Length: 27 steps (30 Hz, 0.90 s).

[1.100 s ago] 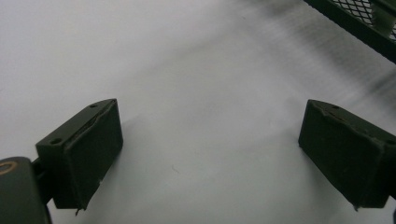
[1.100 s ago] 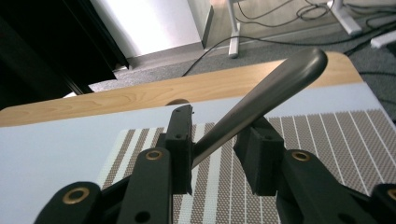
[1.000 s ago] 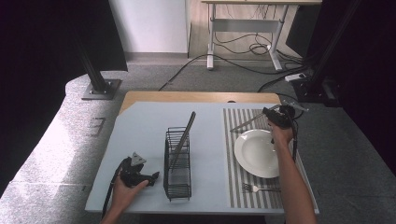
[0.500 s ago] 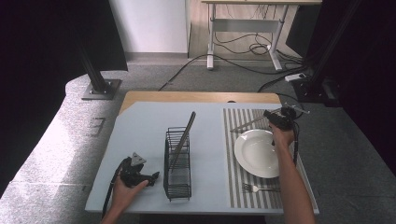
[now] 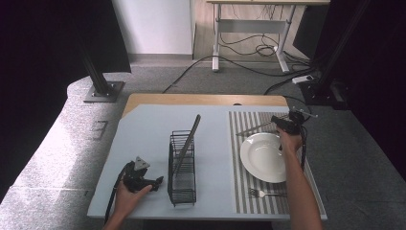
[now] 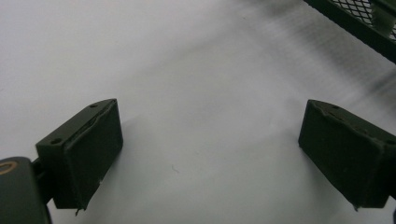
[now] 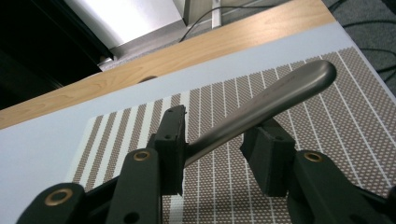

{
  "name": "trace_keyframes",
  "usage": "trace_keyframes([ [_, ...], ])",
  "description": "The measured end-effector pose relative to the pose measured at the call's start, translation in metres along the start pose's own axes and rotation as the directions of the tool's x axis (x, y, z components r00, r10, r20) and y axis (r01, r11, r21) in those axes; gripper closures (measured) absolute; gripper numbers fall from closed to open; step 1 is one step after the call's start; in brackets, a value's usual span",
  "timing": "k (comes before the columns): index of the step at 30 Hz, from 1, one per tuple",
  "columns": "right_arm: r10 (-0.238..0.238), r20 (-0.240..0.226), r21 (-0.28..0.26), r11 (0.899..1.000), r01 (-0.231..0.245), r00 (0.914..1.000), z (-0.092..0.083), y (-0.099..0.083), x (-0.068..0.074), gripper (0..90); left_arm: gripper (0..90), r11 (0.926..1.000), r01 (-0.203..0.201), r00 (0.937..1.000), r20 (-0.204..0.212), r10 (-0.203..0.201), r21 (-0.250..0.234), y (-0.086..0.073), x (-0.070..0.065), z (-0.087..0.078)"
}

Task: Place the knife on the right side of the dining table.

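My right gripper [image 5: 277,125] is at the far side of the striped placemat [image 5: 239,167], beyond the white plate [image 5: 265,155]. A silver utensil handle [image 7: 271,98] runs between its jaws and lies against the left one, with a gap to the right one. The handle [image 5: 251,130] pokes out leftward over the mat. My left gripper [image 5: 158,181] rests near the table's front left, held by a hand, just left of the black wire rack [image 5: 182,191]. Its jaws [image 6: 210,135] stand wide open over bare table.
A long dark utensil [image 5: 189,139] leans in the rack. A fork [image 5: 265,193] lies on the placemat in front of the plate. The rack's corner [image 6: 355,23] is close ahead of my left gripper. The table's wooden back edge [image 5: 206,99] lies beyond.
My right gripper has shifted slightly toward the plate. The silver utensil and my left gripper have stayed where they were.
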State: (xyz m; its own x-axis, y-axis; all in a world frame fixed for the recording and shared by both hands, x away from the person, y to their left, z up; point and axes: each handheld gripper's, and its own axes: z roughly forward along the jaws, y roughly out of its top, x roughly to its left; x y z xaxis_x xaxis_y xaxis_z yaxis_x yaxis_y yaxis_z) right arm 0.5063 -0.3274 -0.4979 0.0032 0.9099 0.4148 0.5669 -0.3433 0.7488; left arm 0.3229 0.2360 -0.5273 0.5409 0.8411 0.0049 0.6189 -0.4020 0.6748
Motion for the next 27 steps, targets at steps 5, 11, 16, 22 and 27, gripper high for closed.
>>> trace_keyframes([
  [5, 0.027, 0.009, 0.02, 0.999, -0.027, 0.9996, 0.002, -0.002, -0.004, 58.4, 5.7, 1.0, 0.0, 1.0, 0.0, 0.0, 0.0, 0.0, 0.0, 0.0],
  [11, 0.034, 0.017, 0.031, 0.999, -0.035, 0.9993, 0.004, -0.003, -0.006, 57.2, 5.6, 1.0, 0.0, 1.0, 0.0, 0.0, 0.0, 0.0, 0.0, 0.0],
  [16, 0.026, 0.045, 0.048, 0.998, -0.028, 0.9987, 0.004, -0.002, -0.006, 54.8, 5.7, 1.0, 0.0, 1.0, 0.0, 0.0, 0.0, 0.0, 0.0, 0.0],
  [22, 0.014, 0.111, 0.089, 0.996, -0.024, 0.9937, 0.001, -0.002, -0.009, 51.8, 5.7, 1.0, -0.001, 1.0, 0.0, 0.001, 0.0, 0.0, 0.0, 0.0],
  [27, 0.025, 0.132, 0.095, 0.995, -0.038, 0.9909, -0.005, 0.001, -0.013, 49.5, 5.7, 1.0, -0.001, 1.0, 0.0, 0.001, 0.001, 0.0, 0.0, 0.0],
])
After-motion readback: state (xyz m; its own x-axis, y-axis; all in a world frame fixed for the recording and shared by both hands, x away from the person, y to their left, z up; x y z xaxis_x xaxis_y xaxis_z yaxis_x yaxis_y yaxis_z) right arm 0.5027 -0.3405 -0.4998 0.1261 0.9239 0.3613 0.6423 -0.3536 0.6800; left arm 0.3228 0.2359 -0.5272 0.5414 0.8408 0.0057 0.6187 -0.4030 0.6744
